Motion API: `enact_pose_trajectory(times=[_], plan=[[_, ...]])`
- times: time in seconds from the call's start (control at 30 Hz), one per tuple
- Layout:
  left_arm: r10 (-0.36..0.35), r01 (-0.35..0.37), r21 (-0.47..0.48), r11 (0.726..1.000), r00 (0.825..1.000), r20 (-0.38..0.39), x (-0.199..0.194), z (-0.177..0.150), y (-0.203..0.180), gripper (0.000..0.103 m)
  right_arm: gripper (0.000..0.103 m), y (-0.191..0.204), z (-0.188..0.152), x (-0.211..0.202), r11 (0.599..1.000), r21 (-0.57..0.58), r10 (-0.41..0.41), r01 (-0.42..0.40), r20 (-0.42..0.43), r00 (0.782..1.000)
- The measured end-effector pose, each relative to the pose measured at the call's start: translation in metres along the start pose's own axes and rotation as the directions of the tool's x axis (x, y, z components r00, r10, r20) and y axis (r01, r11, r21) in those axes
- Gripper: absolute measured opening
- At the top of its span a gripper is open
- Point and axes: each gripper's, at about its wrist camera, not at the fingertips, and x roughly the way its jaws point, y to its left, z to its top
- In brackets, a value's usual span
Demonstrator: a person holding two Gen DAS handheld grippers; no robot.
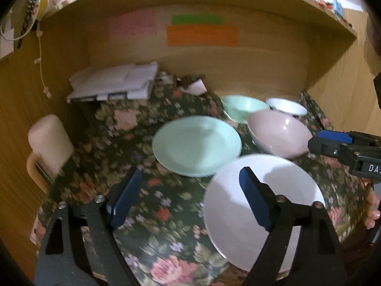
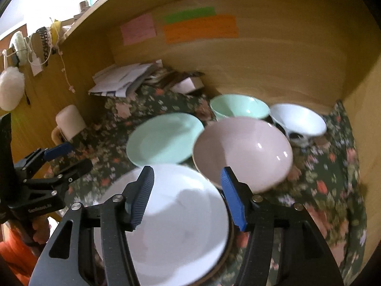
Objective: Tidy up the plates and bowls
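Left gripper [image 1: 190,197]: jaws wide, holding nothing, poised over the floral cloth [image 1: 162,226]. Its right-hand finger overlaps the white plate [image 1: 238,214] in view; whether they touch cannot be told.

Right gripper [image 2: 187,190]: jaws wide, holding nothing. The white plate [image 2: 181,214] lies below and between the fingers, nearest item on the cloth.

White plate: round, shallow, plain glossy white, lying flat, face up; a dark rim shows beneath its right edge in the right wrist view.

Mint plate [image 1: 196,145]: round, pale green, flat, face up, just beyond the white plate to its left; the two edges overlap in view.

Pink bowl [image 2: 243,152]: round, pale pink, glossy, tilted with its mouth toward the cameras, just beyond the white plate to its right, beside the mint plate.

Mint bowl [image 2: 239,108]: upright, mouth up, behind the pink bowl.

White bowl [image 2: 297,120]: dark pattern on its outer wall, tilted, right of the mint bowl.

Farther: cream mug [image 2: 69,121] at left; papers [image 1: 114,83] near the wooden back wall [image 1: 262,54].
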Motion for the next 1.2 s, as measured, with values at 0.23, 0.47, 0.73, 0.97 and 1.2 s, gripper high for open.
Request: enact_pose_trajectory(times=[0.23,0.47,0.73,0.97,1.2], plan=[[0.0,0.0,-0.006,1.0,0.999,0.037,0.007,0.02,0.022,0.085,0.056,0.013,0.027,0.024,0.999,-0.039,0.007,-0.007,-0.007,1.0],[0.012,-0.012,-0.037,0.999,1.0,0.005,0.038,0.031,0.039,0.085,0.057,0.019,0.048,0.067,0.998,-0.061,0.003,-0.008,-0.075,0.997],[0.0,-0.007,-0.085,0.996,0.996,-0.092,0.094,0.03,0.062,0.085,0.057,0.019,0.063,0.126,0.995,-0.097,-0.023,0.005,-0.189,0.982],[-0.012,-0.005,-0.103,0.995,0.986,-0.165,0.129,0.025,0.073,0.079,0.057,0.018,0.074,0.165,0.988,-0.154,-0.054,0.01,-0.282,0.958],[-0.026,0.005,-0.1,0.995,0.978,-0.207,0.147,0.018,0.074,0.069,0.045,0.017,0.073,0.191,0.983,-0.182,-0.069,0.001,-0.372,0.926]])
